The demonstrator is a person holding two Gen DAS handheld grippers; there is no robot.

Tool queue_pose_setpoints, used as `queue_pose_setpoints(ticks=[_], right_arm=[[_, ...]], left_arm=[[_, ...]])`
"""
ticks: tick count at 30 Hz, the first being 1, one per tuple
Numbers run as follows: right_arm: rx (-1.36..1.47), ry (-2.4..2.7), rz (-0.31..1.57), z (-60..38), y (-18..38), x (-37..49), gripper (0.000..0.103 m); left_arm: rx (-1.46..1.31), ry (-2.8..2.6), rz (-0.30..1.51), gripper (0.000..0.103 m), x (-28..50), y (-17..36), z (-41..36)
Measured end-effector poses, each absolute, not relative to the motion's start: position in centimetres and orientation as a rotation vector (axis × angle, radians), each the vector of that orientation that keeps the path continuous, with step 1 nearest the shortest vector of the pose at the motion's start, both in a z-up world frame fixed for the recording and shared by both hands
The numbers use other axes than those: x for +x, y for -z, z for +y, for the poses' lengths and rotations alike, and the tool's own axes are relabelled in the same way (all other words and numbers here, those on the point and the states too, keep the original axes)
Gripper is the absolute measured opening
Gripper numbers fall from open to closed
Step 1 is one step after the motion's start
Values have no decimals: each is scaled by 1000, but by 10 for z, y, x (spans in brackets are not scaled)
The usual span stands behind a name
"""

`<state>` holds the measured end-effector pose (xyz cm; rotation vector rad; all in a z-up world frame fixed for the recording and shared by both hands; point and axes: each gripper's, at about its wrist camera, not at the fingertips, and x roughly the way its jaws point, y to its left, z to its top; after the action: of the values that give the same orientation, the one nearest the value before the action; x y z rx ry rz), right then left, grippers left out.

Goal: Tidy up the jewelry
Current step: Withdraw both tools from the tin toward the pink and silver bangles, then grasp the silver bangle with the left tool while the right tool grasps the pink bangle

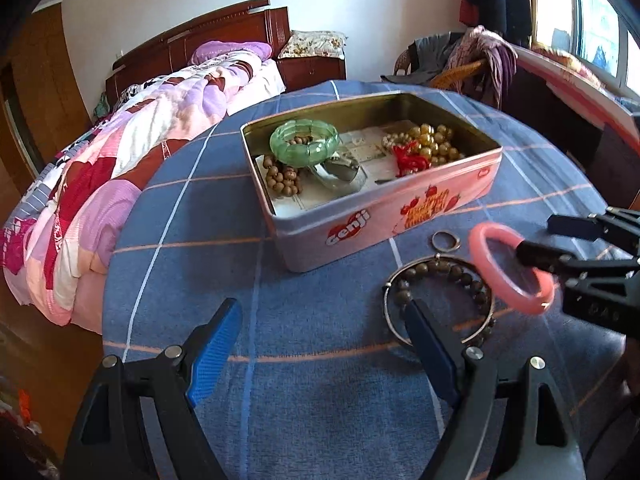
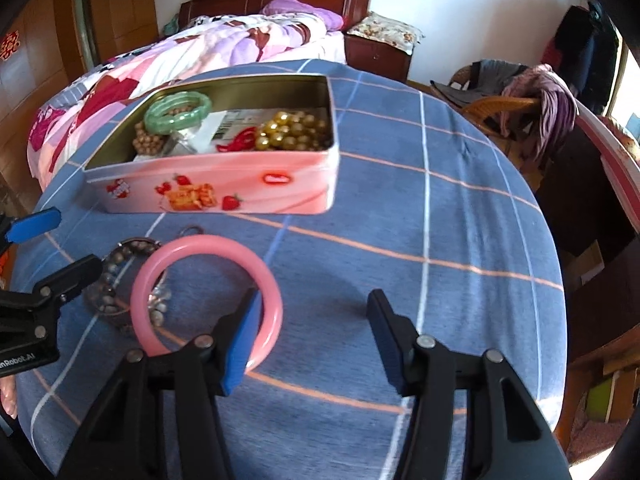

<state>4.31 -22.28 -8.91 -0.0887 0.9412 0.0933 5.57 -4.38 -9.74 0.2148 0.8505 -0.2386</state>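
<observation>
Right now the pink bangle [image 2: 206,300] is off the cloth, hooked over one finger of the right gripper [image 2: 310,338]: the left-hand blue pad passes through the ring's opening, and the other finger stands well apart, so the jaws are spread wide and not pinching it. From the right wrist camera the bangle shows nearly face-on, its open side turned toward the lens; from the left wrist view it reads as a tilted oval [image 1: 512,266], with its upper end leaning toward the tin [image 1: 384,216] and its lower end by the gripper's body.

The left gripper [image 1: 320,324] is likewise spread open with nothing between its pads, hovering low over the blue checked cloth [image 1: 320,400]. Its right finger overlaps a dark beaded bracelet [image 1: 440,272], which lies flat together with a thin metal bangle [image 1: 390,316] (the two look nested, though I cannot tell whether they touch). A small metal ring [image 1: 445,241] lies flat just in front of the tin's wall.

The tin's long axis runs left to right across both views. Inside lie a green bangle [image 1: 305,142], brown wooden beads [image 1: 282,176], gold beads [image 1: 434,142] and a red piece [image 1: 412,162].
</observation>
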Motion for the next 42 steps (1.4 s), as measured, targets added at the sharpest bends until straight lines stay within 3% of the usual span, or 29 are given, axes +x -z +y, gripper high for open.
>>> queue_pose_setpoints(ticks=[18, 20, 22, 24, 27, 30, 32, 42], right_arm=[[-69, -113, 929, -225, 90, 41, 54], [-82, -129, 924, -222, 89, 40, 45], [-99, -143, 916, -218, 90, 39, 39], [-102, -160, 914, -215, 90, 38, 32], [-107, -174, 912, -213, 90, 37, 28], [-107, -197, 910, -211, 90, 36, 19], [-98, -218, 909, -209, 90, 36, 13], [-35, -240, 837, -214, 80, 25, 13]], left_arm=[[232, 74, 894, 83, 85, 106, -6], [205, 109, 904, 72, 84, 106, -3], [210, 156, 904, 47, 82, 105, -10], [213, 194, 905, 32, 80, 104, -15], [201, 229, 906, 25, 78, 104, -20], [169, 285, 916, 5, 76, 105, -19], [169, 295, 912, 2, 74, 104, -22], [90, 324, 816, 1, 60, 82, -12]])
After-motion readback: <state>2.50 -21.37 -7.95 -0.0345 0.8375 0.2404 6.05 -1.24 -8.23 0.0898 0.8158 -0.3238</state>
